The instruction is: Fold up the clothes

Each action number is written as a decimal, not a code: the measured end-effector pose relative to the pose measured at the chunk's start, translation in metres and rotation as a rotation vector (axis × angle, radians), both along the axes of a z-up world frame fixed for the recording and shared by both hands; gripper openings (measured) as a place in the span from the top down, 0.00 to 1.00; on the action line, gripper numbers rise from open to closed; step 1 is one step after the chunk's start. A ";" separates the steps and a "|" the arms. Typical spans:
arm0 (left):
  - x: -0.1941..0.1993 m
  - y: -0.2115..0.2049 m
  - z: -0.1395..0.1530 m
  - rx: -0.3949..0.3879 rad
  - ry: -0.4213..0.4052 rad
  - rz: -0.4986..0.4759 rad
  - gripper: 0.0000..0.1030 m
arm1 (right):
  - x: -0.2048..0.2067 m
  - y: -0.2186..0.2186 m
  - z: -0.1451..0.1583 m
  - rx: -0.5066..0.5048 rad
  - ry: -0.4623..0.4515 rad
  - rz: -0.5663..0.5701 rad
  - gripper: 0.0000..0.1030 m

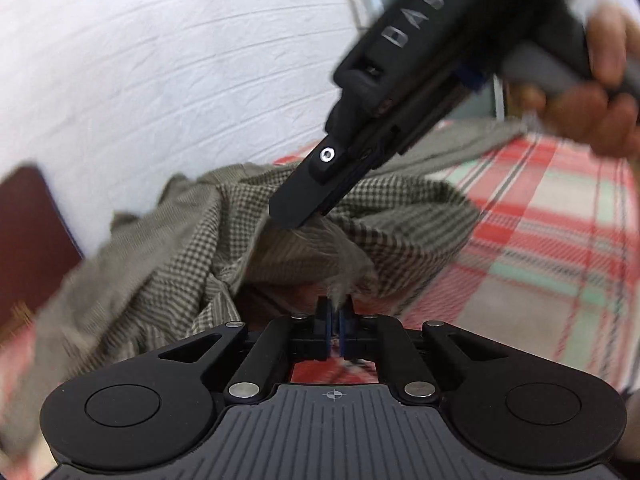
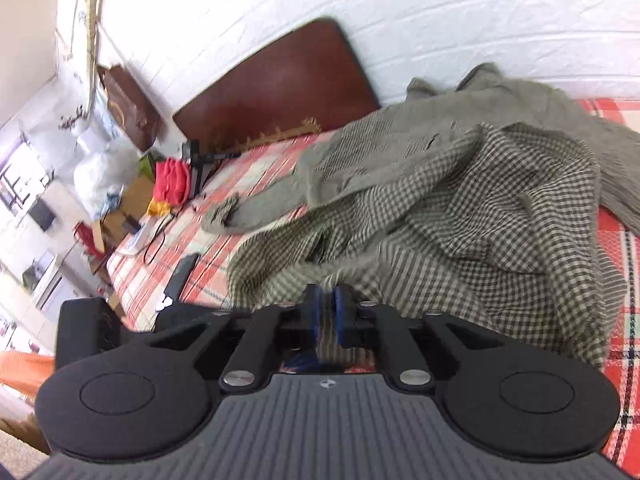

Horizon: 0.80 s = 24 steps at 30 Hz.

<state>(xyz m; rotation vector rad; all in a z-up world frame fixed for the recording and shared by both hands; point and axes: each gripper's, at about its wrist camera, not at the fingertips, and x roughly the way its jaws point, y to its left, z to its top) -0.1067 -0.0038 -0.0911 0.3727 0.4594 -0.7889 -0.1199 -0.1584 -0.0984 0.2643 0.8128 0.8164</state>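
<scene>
Checked shirt [image 2: 460, 200] is seen crumpled on bed [image 2: 624, 248], spread over red/white/green plaid sheet, upper part bunched near white brick wall [image 2: 440, 12]. One sleeve [image 2: 256, 208] is laid out flat toward bed's far end.

L gripper [image 1: 335, 312]: jaws are pinched narrow on a fold of shirt fabric; cloth is drawn up taut from the pinch.

R gripper [image 2: 326, 308]: jaws are clamped on a bunched edge of same shirt, fabric visible between blue pads. In L wrist view, R gripper [image 1: 298, 216] is seen reaching in from upper right, tip touching the cloth, held by a hand [image 1: 592, 92].

Dark red headboard [image 2: 280, 88] is noted against wall. Motion blur is present in both views.
</scene>
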 end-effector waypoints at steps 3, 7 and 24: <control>-0.004 0.022 0.010 -0.173 0.126 0.016 1.00 | -0.010 -0.020 -0.001 0.047 -0.018 -0.071 0.47; -0.012 0.037 0.019 -0.268 0.172 0.046 1.00 | -0.027 -0.048 -0.013 0.074 0.006 -0.160 0.47; -0.004 0.058 0.048 -0.468 0.257 0.120 1.00 | -0.054 -0.125 -0.127 0.691 0.389 -0.527 0.35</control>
